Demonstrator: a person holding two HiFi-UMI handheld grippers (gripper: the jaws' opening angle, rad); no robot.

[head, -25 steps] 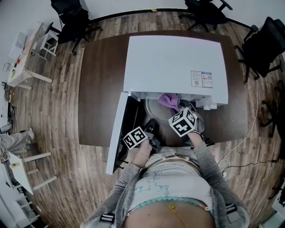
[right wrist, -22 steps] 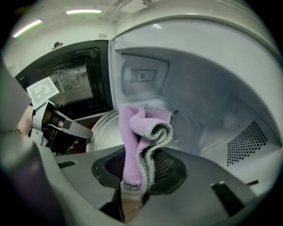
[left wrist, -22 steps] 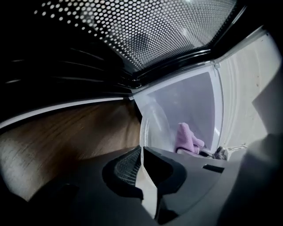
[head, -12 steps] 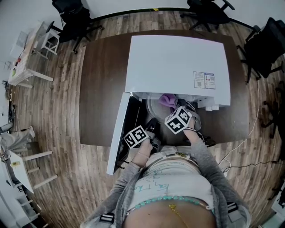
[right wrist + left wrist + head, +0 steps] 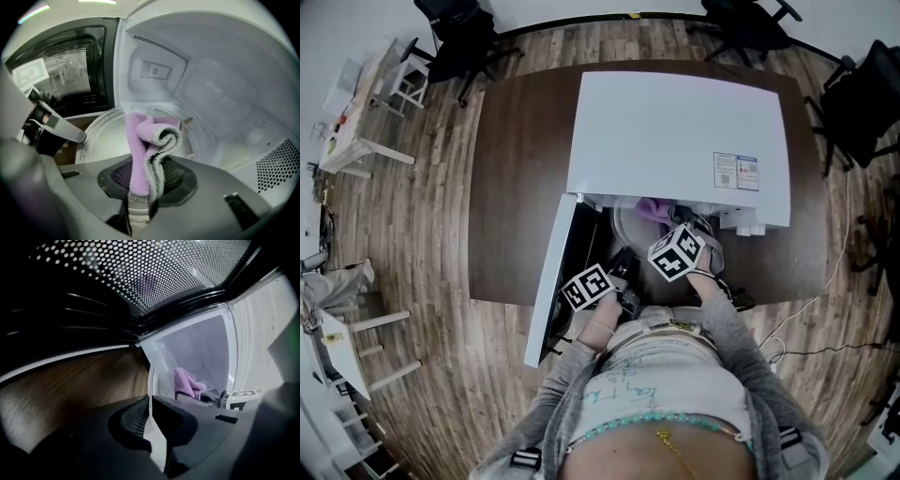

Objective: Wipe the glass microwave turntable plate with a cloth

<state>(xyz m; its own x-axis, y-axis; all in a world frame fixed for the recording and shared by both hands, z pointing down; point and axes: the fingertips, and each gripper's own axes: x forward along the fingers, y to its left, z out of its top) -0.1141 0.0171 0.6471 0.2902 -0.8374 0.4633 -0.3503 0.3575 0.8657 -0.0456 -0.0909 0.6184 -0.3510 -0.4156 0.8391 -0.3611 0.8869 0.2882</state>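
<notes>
Just lowered the cloth toward the plate.
My right gripper has sunk into the microwave, jaws clamped on the cloth, with the plate just beyond. My left gripper pinches its rim, so wiping can start.

My head view's evenly lit, no hard shadows, but w/ heavy fisheye bending the floor at the edges. Left gripper view's dim, door mesh backlit as bright dots, foreground soft & dark. Right gripper view's bright off the white microwave cavity, cloth sharp, corners black.
</notes>
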